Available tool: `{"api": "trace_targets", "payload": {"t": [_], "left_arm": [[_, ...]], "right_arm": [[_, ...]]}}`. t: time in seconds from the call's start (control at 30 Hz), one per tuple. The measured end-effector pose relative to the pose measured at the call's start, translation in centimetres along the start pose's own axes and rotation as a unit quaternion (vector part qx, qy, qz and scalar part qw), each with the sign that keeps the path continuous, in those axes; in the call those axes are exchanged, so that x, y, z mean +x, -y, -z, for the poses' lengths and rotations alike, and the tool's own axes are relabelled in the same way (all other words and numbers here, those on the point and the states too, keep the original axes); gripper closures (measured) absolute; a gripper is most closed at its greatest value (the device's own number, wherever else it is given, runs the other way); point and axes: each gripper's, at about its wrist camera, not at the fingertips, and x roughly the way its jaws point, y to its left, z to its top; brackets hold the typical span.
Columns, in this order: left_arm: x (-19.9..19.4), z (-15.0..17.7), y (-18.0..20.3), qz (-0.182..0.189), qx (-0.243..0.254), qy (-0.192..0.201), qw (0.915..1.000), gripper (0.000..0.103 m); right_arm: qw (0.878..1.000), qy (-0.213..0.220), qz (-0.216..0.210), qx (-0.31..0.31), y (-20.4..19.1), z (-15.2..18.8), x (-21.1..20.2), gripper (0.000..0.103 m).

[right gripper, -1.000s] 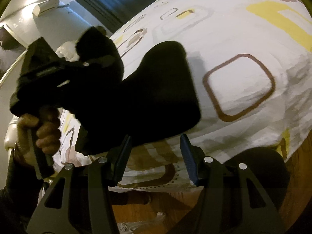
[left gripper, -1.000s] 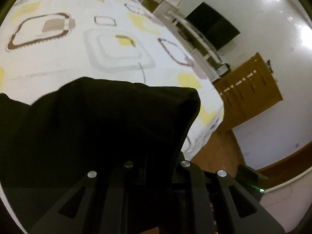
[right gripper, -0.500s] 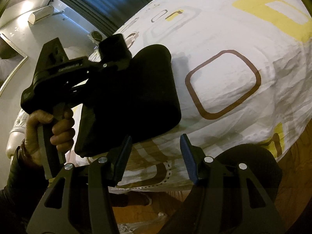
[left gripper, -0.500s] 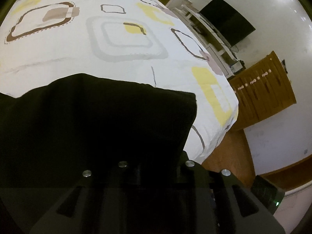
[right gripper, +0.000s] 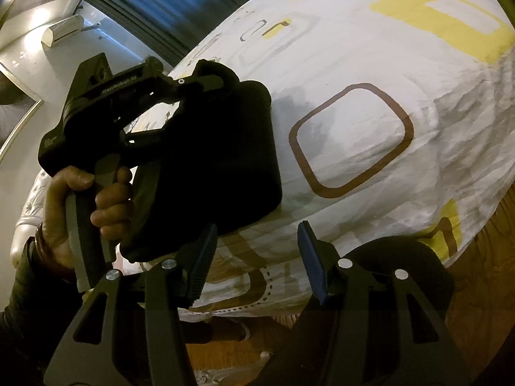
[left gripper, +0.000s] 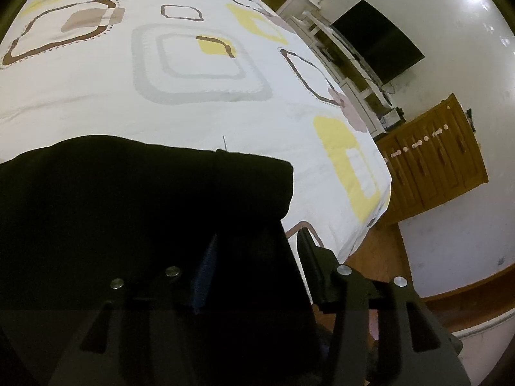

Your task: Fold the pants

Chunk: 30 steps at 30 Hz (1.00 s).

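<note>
Pants look folded into a compact bundle on the bed, ahead of the left gripper with jaws spread, right gripper jaws open and empty, leaving little undone.

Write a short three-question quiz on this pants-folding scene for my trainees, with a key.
1. Multiple choice: the folded black pants rest on
A) a wooden chair
B) the patterned bedspread
C) a pillow
2. True or false: the right gripper has its fingers apart and holds nothing.
3. Short answer: which gripper has pants fabric lying between its fingers?

Key:
1. B
2. True
3. The left gripper. Its fingers are spread, with the dark cloth in the gap.
</note>
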Motion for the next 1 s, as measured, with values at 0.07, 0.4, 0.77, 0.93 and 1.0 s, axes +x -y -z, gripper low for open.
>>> {"api": "trace_targets", "payload": {"t": [0.07, 0.4, 0.77, 0.93, 1.0], "left_arm": [[0.2, 0.0, 0.2, 0.002, -0.002, 0.0, 1.0, 0.051], [0.8, -0.3, 1.0, -0.001, 0.002, 0.003, 1.0, 0.047], [0.5, -0.1, 2.3, -0.016, 0.022, 0.022, 0.9994, 0.032], [-0.5, -0.1, 3.7, -0.03, 0.044, 0.045, 0.9975, 0.025], [-1.2, 0.1, 4.3, -0.043, 0.056, 0.063, 0.9955, 0.023]], "right_arm": [[1.0, 0.0, 0.001, 0.001, 0.1, 0.0, -0.1, 0.051], [1.0, -0.001, 0.004, 0.003, 0.3, 0.0, -0.3, 0.051], [1.0, 0.001, 0.012, 0.004, 0.4, -0.3, -0.5, 0.051], [1.0, 0.0, 0.016, 0.005, 0.4, -0.4, -0.7, 0.051], [1.0, 0.001, 0.018, 0.004, 0.3, -0.5, -0.7, 0.051]]}}
